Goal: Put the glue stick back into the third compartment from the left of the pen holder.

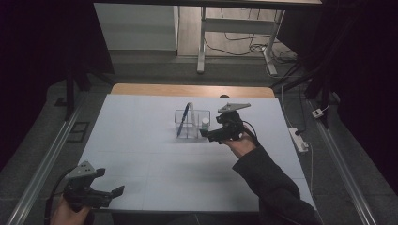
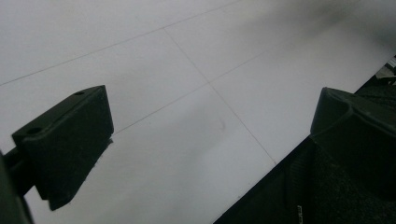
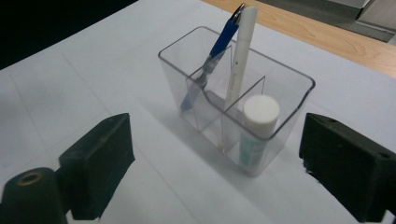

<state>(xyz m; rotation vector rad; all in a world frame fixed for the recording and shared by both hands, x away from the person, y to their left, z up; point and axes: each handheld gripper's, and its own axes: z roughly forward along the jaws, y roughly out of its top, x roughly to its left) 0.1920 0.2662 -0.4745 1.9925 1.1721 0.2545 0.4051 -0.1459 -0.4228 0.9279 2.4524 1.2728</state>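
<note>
A clear plastic organizer (image 1: pixel 192 123) (image 3: pixel 285 125) with compartments stands on the white table top (image 1: pixel 141 140). A blue pen (image 3: pixel 212 56) (image 1: pixel 183 119) and a white pen (image 3: pixel 240 51) lean in its compartments. A white-capped tube (image 3: pixel 258 126) (image 1: pixel 205 123) stands in the near one. My right gripper (image 1: pixel 205 134) (image 3: pixel 215 168) is open just beside the organizer, with nothing between its jaws. My left gripper (image 1: pixel 115 192) (image 2: pixel 210 140) is open over the table's near left corner, holding nothing.
A wooden strip (image 1: pixel 192 90) runs along the table's far edge. Beyond it stand a desk frame (image 1: pixel 234 42) and loose cables (image 1: pixel 253 47) on the floor. A power strip (image 1: pixel 298 139) lies to the right. The table's near edge (image 2: pixel 280 163) is by the left jaws.
</note>
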